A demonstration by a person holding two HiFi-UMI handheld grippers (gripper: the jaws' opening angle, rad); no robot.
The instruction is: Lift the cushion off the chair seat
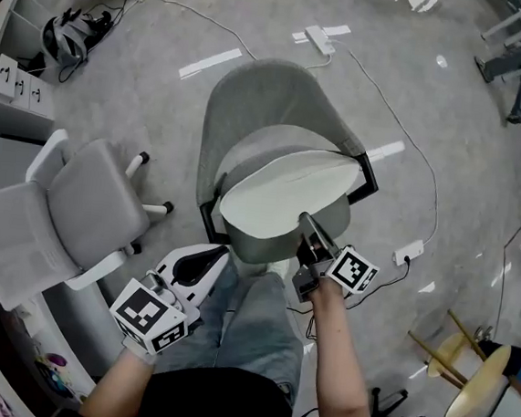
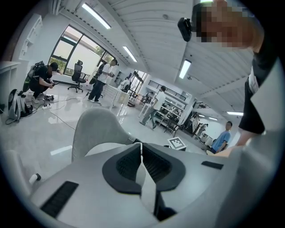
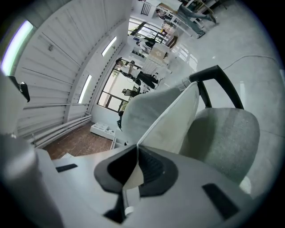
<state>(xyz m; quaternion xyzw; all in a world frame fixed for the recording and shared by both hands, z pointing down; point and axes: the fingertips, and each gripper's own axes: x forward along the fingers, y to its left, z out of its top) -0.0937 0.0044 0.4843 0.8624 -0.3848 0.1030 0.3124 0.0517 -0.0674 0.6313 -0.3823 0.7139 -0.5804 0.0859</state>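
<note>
The grey chair (image 1: 262, 98) stands in front of me. Its cushion (image 1: 285, 192) is tilted up off the seat (image 3: 227, 133), white underside showing. My right gripper (image 1: 307, 224) is shut on the cushion's near edge, and the cushion (image 3: 171, 120) rises from its closed jaws (image 3: 137, 147). At the cushion's near left corner my left gripper (image 1: 219, 254) is shut too. A thin pale strip of the cushion's edge sits pinched between its pads (image 2: 141, 147), with the cushion (image 2: 100, 149) and chair back (image 2: 95, 127) beyond.
A second grey chair (image 1: 68, 212) stands close at the left. Black armrests (image 1: 366, 177) flank the seat. A power strip (image 1: 408, 253) and cable lie on the floor at right, a wooden stool (image 1: 478, 380) at lower right, shelves (image 1: 15, 88) at far left. People (image 2: 102, 80) work far off.
</note>
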